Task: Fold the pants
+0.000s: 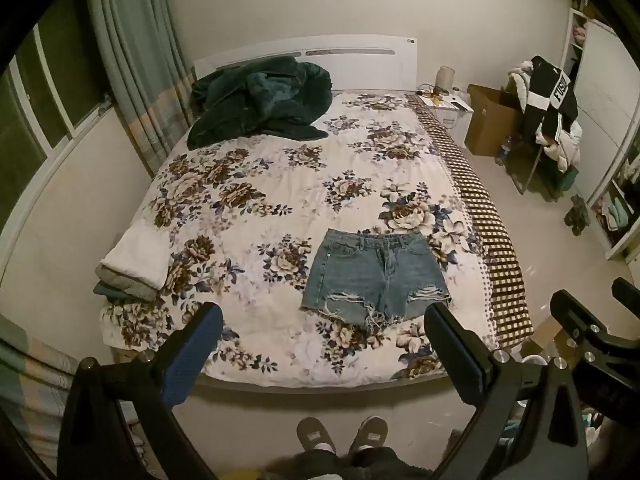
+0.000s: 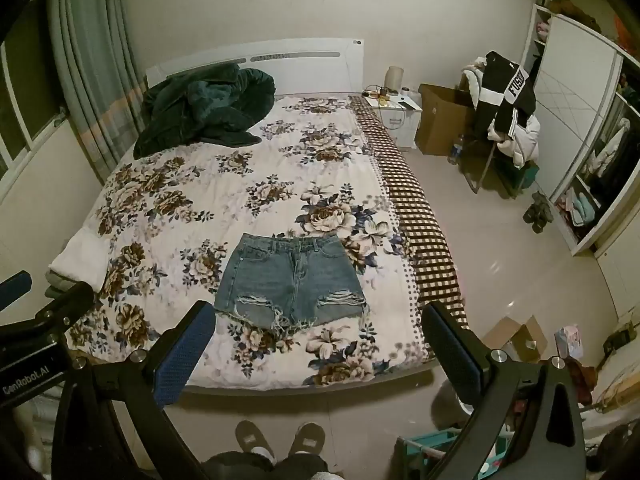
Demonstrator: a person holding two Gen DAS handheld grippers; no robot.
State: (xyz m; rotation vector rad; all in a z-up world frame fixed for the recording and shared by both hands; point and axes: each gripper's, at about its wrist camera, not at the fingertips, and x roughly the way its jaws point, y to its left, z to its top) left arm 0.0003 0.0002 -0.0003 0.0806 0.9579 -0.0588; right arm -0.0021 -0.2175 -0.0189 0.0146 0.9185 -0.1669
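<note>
Floral bed (image 1: 248, 184) | denim shorts (image 1: 376, 276) flat | "GenRobot.AI" on left gripper (image 2: 36, 376) | both claws wide, empty

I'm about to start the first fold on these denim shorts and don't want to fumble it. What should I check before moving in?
1. Denim shorts spread flat, front up, waistband away from you: ok.
2. Left gripper open, holding nothing: ok.
3. Right gripper open, holding nothing: ok.
4. Bedspread bare around the shorts: ok.
5. Stack of folded clothes and green blanket apart from the shorts: ok.
6. Back side smooth underneath: cannot tell.
</note>
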